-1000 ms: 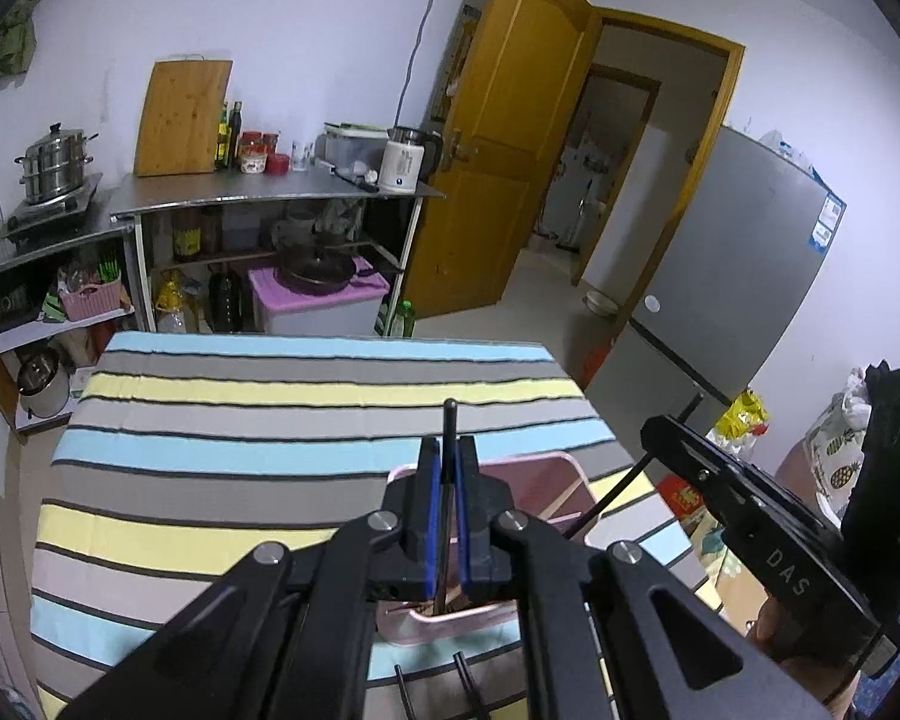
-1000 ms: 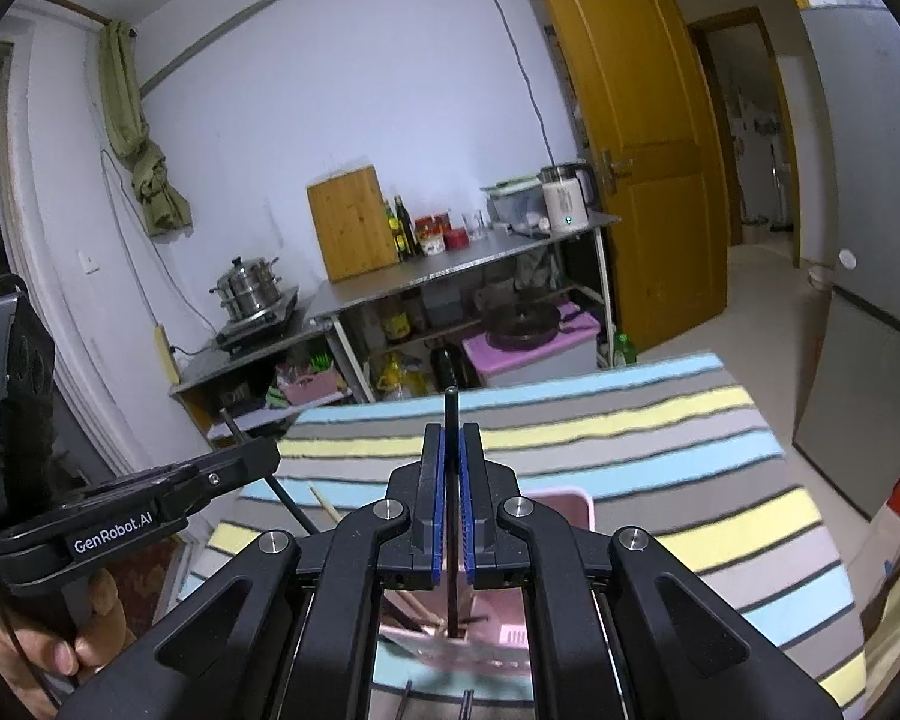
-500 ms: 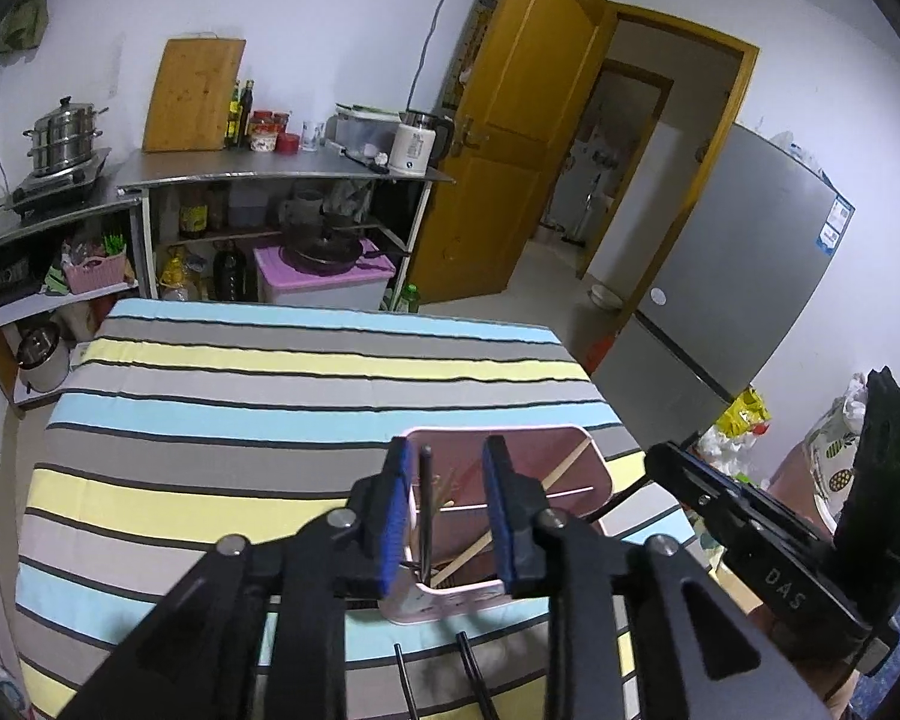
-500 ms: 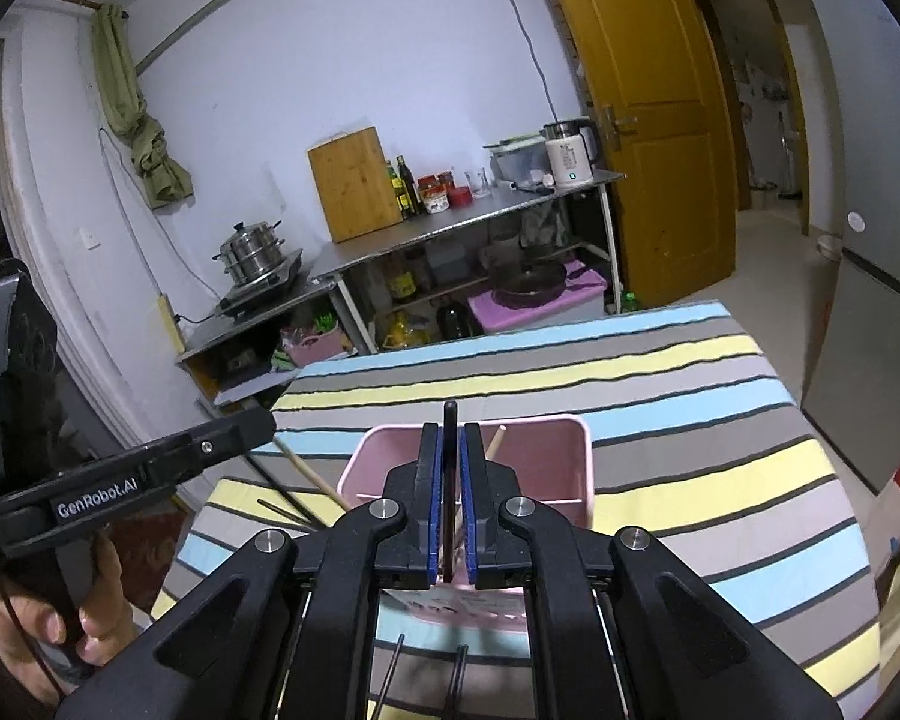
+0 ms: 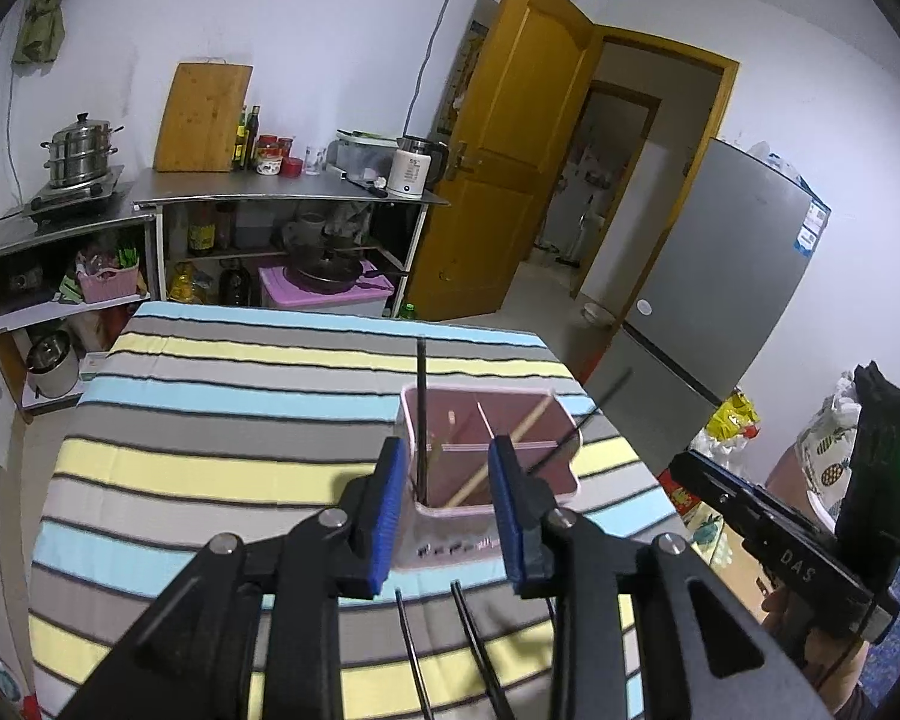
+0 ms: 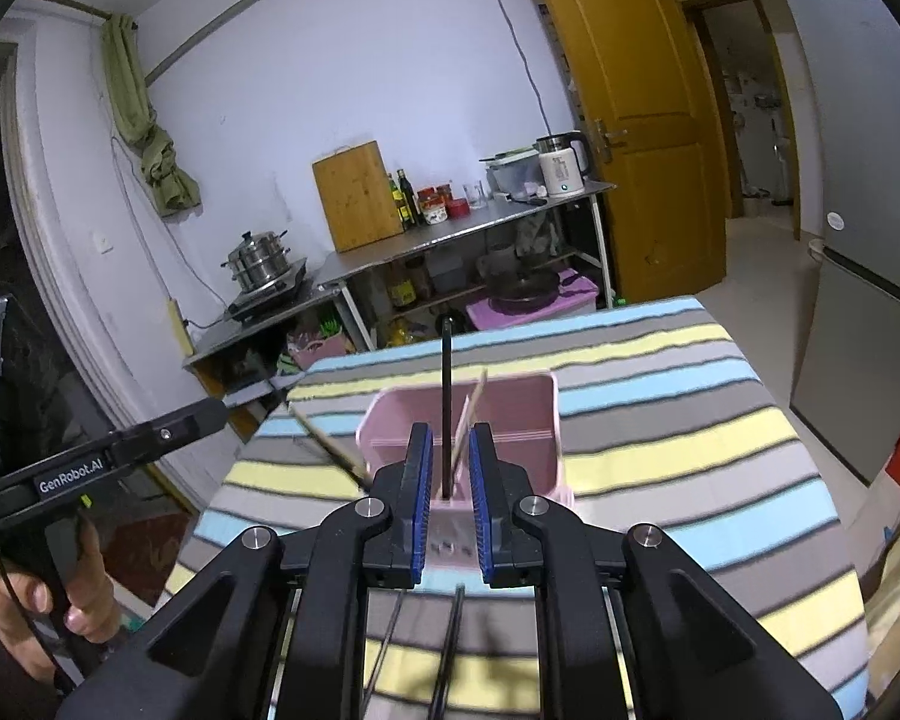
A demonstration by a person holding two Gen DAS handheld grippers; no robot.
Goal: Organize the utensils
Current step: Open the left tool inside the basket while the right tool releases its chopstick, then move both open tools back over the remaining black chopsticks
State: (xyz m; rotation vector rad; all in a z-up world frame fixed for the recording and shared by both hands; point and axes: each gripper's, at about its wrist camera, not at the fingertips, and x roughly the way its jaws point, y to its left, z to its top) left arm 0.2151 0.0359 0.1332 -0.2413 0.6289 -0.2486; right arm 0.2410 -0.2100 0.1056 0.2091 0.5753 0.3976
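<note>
Where the black chopstick entered the pink holder beyond the wide-open, empty left gripper jaws, its foot was hidden. It stood upright. The right gripper jaws were parted, another chopstick ungripped between.

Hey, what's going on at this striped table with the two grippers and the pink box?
A person with a handheld gripper in each hand is sorting chopsticks into a pink holder on the striped tablecloth. Both the left gripper and the right gripper are open just above the holder. A black chopstick stands upright in the holder's near compartment between the open fingers, not gripped. A wooden chopstick leans inside too. More black chopsticks lie on the cloth nearer the person.
</note>
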